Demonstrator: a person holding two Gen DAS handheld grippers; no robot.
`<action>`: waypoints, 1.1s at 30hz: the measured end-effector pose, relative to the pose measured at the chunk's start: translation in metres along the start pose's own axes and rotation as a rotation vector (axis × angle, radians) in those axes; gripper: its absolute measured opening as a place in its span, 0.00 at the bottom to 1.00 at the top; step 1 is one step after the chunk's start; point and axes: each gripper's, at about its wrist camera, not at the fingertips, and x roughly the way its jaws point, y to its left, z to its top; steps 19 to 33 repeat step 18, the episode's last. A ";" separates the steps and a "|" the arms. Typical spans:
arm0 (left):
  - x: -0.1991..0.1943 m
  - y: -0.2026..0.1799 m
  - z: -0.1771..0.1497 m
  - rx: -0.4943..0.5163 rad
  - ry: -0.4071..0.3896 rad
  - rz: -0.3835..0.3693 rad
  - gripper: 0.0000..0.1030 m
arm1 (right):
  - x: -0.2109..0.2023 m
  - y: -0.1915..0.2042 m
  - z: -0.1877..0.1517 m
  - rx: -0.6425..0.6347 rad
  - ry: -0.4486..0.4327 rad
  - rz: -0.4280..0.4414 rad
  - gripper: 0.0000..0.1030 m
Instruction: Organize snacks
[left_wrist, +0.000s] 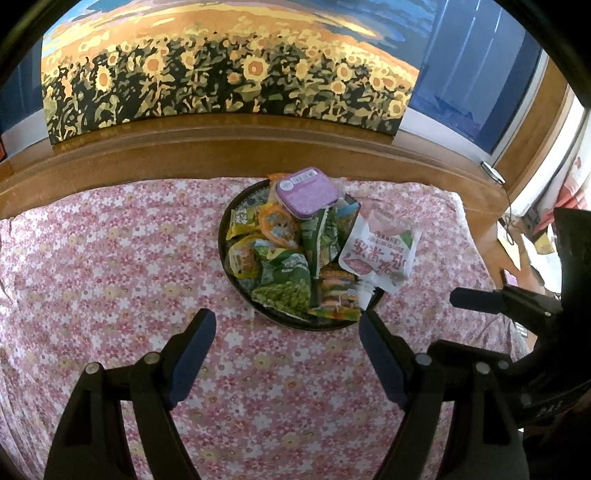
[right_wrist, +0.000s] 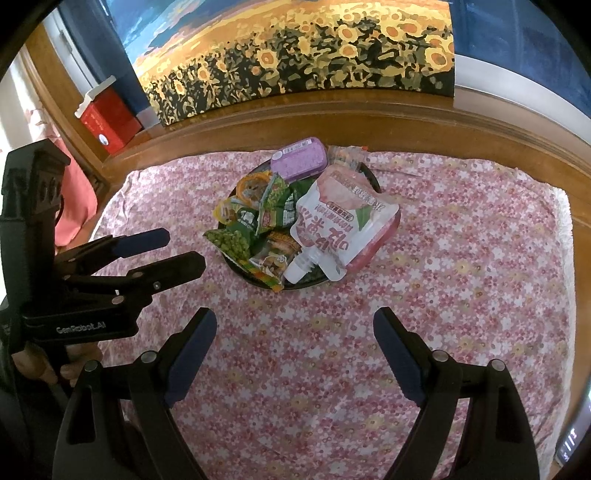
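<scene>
A round dark tray (left_wrist: 222, 236) (right_wrist: 310, 282) sits on the pink flowered cloth, heaped with snacks. On top at the back lies a purple box (left_wrist: 308, 192) (right_wrist: 300, 158). A pink-and-white spouted pouch (left_wrist: 380, 254) (right_wrist: 345, 221) hangs over the tray's right side. Green pea packets (left_wrist: 286, 291) (right_wrist: 232, 240) and orange jelly cups (left_wrist: 277, 223) (right_wrist: 253, 188) fill the rest. My left gripper (left_wrist: 287, 323) (right_wrist: 183, 247) stands open just short of the tray's near rim, nothing between its fingers. My right gripper (right_wrist: 295, 321) is open too, nearer than the tray, over bare cloth; its fingertip (left_wrist: 474, 299) shows in the left wrist view.
The flowered cloth (left_wrist: 110, 277) (right_wrist: 461, 277) covers a wooden table with a raised wooden ledge (left_wrist: 221, 147) behind. A sunflower painting (left_wrist: 221, 70) (right_wrist: 295, 51) leans on the ledge. A red box (right_wrist: 107, 122) stands at the far left. A hand (right_wrist: 70, 363) grips the left tool.
</scene>
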 end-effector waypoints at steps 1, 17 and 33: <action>0.000 0.000 0.000 0.000 0.001 0.002 0.81 | 0.000 0.000 0.000 0.002 0.000 0.000 0.86; 0.000 0.000 0.000 -0.002 -0.004 -0.003 0.81 | 0.002 -0.002 -0.002 0.010 0.011 0.004 0.86; 0.000 0.000 0.000 -0.004 -0.003 -0.002 0.81 | 0.003 -0.002 -0.002 0.010 0.013 0.003 0.86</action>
